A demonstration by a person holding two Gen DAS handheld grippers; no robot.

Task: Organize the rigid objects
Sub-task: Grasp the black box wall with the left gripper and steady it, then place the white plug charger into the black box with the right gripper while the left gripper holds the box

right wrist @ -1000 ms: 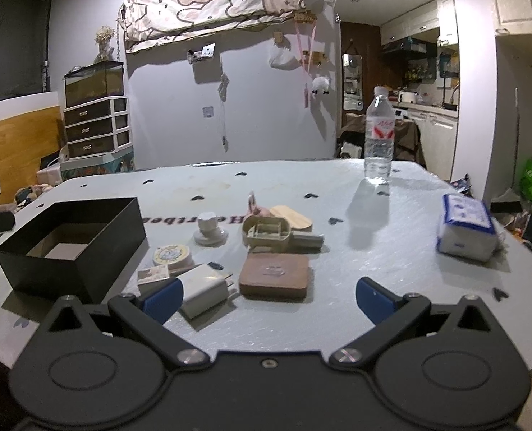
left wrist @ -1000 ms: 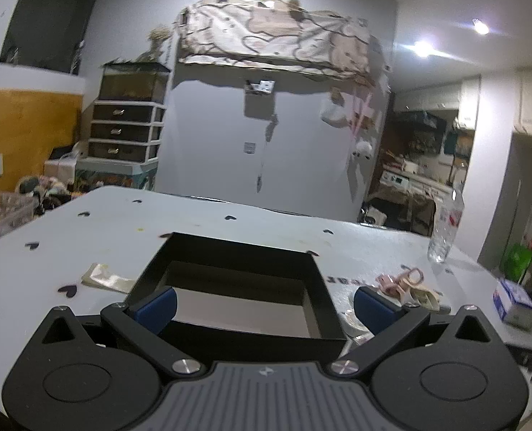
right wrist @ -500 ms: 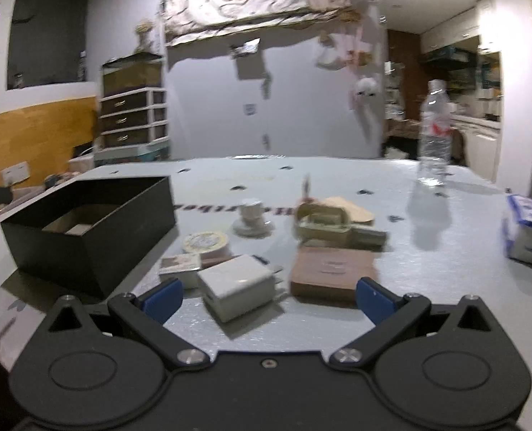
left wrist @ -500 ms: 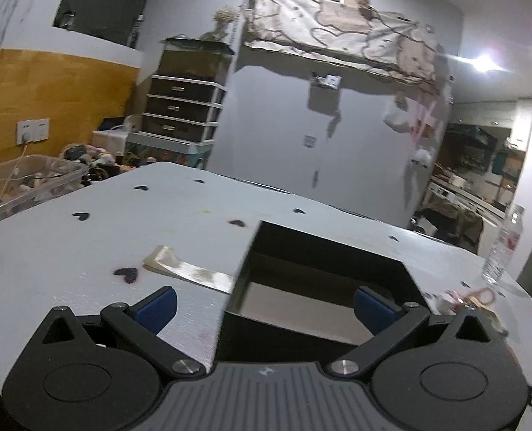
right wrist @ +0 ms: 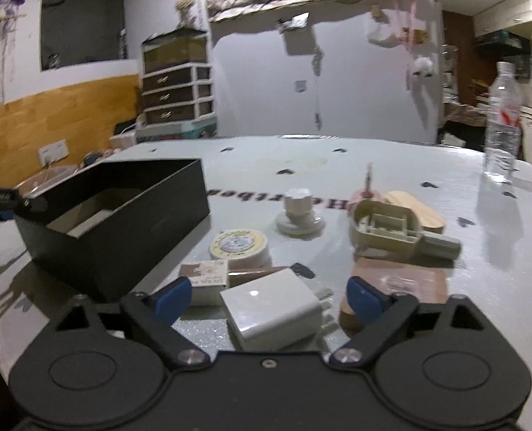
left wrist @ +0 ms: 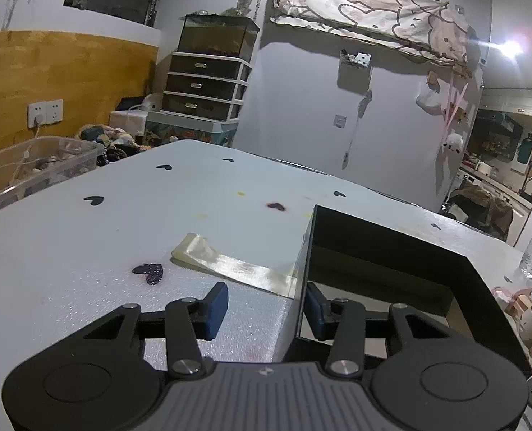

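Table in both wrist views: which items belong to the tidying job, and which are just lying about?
Job:
black open cardboard box
white square charger plug
round yellow-lidded tin
brown flat square case
beige plastic housing
white knob on a round base

Lying about:
clear plastic water bottle
shiny cellophane strip
clear storage tub

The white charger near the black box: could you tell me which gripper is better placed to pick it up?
Right. The right gripper brackets the white charger, jaws just closing; the left gripper straddles the black box wall.
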